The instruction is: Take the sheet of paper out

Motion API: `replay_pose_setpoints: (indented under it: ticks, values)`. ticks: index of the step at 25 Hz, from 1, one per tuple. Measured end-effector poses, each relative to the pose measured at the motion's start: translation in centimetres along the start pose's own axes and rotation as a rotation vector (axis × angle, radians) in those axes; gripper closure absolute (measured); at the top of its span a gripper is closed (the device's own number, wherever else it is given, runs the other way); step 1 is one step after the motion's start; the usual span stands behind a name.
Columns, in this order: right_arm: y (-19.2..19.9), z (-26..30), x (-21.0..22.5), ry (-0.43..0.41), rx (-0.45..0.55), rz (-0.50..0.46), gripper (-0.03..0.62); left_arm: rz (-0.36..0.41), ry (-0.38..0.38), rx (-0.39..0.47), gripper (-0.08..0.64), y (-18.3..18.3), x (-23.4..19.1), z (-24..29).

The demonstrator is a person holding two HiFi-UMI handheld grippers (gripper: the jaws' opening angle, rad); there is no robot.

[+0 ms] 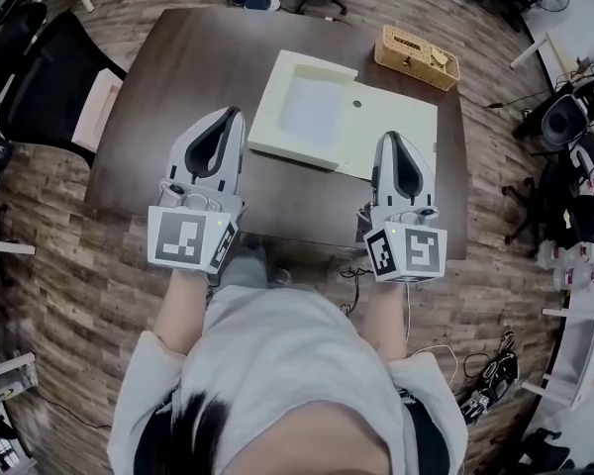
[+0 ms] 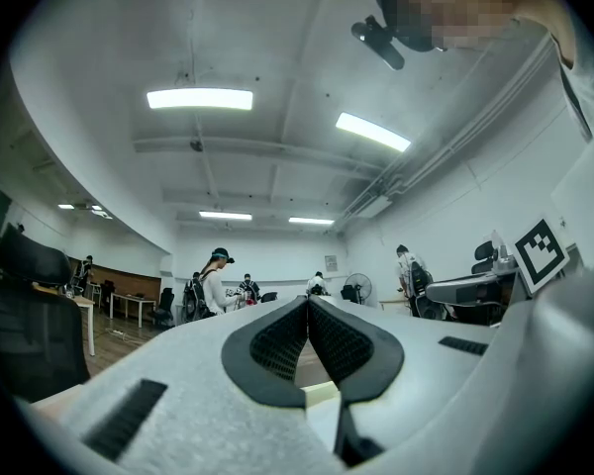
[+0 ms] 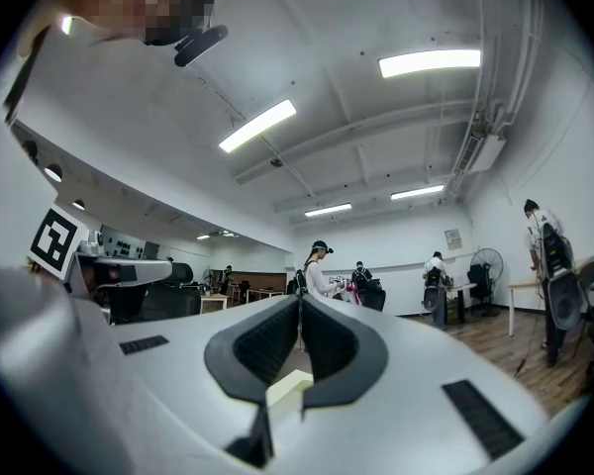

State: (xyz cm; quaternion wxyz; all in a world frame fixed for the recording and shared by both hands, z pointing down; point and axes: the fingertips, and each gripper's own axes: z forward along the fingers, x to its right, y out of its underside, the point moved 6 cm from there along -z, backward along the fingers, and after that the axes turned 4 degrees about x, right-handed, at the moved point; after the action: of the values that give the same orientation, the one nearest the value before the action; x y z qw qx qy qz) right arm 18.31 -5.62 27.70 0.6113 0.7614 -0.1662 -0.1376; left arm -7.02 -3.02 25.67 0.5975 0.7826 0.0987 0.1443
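A pale yellow folder (image 1: 391, 127) lies open on the dark table (image 1: 178, 77), and a white sheet of paper (image 1: 309, 109) rests in its left half. My left gripper (image 1: 231, 115) hovers over the table just left of the folder's near corner, its tips together and nothing held. The right gripper (image 1: 391, 139) sits over the folder's near right edge, also shut and empty. In the left gripper view the left gripper (image 2: 307, 303) has its pads meeting, with a bit of the folder (image 2: 320, 394) showing below. The right gripper view shows the right gripper (image 3: 299, 298) likewise, above the folder (image 3: 289, 386).
A wicker basket (image 1: 417, 56) stands at the table's far right corner. Black office chairs (image 1: 40, 77) stand left of the table, and more (image 1: 564, 122) to the right. Cables (image 1: 490, 374) lie on the wooden floor. Several people (image 3: 317, 270) stand far off in the room.
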Motion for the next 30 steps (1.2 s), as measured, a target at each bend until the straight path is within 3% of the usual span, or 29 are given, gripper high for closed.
replay_pose_setpoints:
  ticks: [12,20,30]
  values:
    - [2.6,6.9,3.0,0.101,-0.088,0.083,0.575,-0.016,0.094,0.006,0.551,2.0,-3.9,7.7]
    - [8.9,10.9,5.6,0.161,-0.307,0.248,0.575,-0.048,0.172,-0.013,0.551,4.6,-6.1,12.5]
    - [18.8,13.7,7.1,0.111,-0.588,0.477,0.574,-0.103,0.228,-0.069,0.551,9.0,-8.1,16.4]
